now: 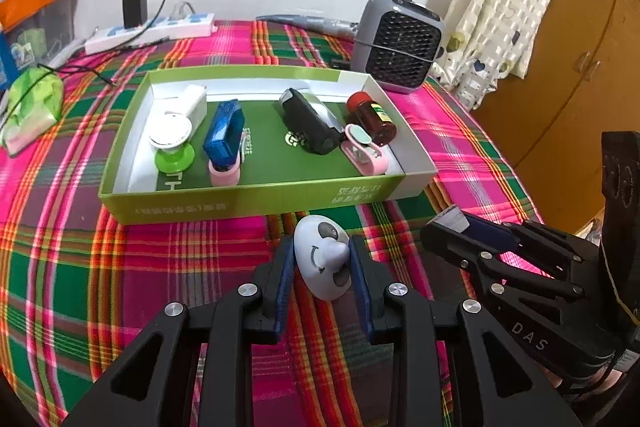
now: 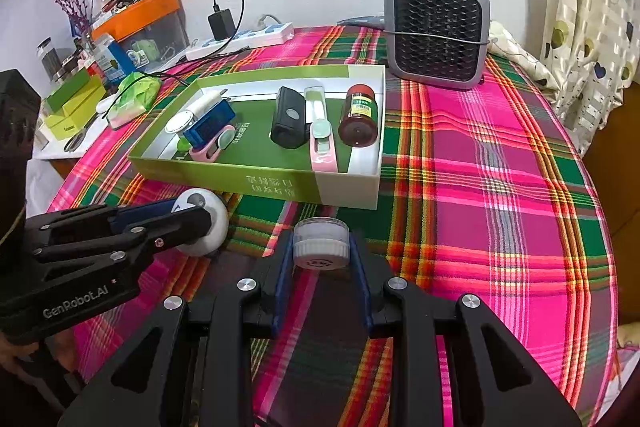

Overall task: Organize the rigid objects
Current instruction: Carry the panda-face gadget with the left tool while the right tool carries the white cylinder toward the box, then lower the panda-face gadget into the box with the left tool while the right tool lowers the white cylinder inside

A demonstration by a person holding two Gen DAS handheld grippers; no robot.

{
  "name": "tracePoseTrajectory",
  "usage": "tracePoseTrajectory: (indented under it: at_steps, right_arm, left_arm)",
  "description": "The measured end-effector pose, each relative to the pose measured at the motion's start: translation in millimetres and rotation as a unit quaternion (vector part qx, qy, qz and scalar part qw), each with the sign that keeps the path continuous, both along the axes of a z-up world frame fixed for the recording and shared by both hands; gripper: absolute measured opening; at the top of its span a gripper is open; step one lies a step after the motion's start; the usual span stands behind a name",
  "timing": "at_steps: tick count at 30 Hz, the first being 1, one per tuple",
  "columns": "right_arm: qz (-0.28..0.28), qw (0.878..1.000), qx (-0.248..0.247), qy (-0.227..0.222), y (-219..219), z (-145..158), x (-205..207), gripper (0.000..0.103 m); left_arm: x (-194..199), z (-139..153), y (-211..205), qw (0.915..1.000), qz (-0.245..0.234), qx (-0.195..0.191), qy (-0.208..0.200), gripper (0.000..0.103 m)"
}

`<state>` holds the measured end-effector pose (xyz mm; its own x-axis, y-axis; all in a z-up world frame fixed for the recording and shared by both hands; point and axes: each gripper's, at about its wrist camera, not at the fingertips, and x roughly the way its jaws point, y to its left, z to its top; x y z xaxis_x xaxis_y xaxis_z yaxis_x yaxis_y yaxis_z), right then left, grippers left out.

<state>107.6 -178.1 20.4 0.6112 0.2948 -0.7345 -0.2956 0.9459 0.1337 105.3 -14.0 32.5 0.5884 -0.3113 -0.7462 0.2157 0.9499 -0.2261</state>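
My left gripper is shut on a white egg-shaped toy with a smiling face, just in front of the green box. The right wrist view shows the same toy in the left gripper. My right gripper is shut on a small clear jar with a white ribbed lid, near the box's front wall. Inside the box lie a white round gadget on a green base, a blue case, a black device, a pink clip and a red-brown bottle.
A grey fan heater stands behind the box at the right. A white power strip with a black charger lies at the back left, a green wipes pack at the far left. Plaid cloth covers the table, bare to the right.
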Motion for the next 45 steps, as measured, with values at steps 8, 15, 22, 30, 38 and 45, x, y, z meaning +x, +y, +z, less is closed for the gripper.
tracePoseTrajectory:
  at_steps: [8, 15, 22, 30, 38, 45]
  right_arm:
    - [-0.002, 1.000, -0.001, -0.011, -2, 7, -5, 0.029]
    - [-0.002, 1.000, -0.005, -0.028, 0, 20, -4, 0.029]
    - [-0.002, 0.999, -0.010, -0.041, 3, 32, 4, 0.029]
    - [0.000, 0.999, -0.013, -0.051, 6, 41, 10, 0.029]
    - [0.006, 0.998, -0.018, -0.059, 11, 49, 24, 0.029]
    - [0.009, 0.998, -0.027, -0.058, 15, 50, 46, 0.029]
  left_arm:
    - [-10, 13, -1, 0.9997, -0.001, 0.010, -0.021, 0.026]
    - [-11, 28, 2, 0.9988, 0.001, 0.016, -0.045, 0.026]
    - [-5, 36, 4, 0.9983, 0.000, 0.018, -0.056, 0.026]
    - [0, 41, 7, 0.9978, 0.003, 0.019, -0.063, 0.026]
    - [12, 40, 8, 0.9979, 0.004, 0.021, -0.062, 0.026]
    - [31, 34, 12, 0.9984, 0.008, 0.022, -0.052, 0.026]
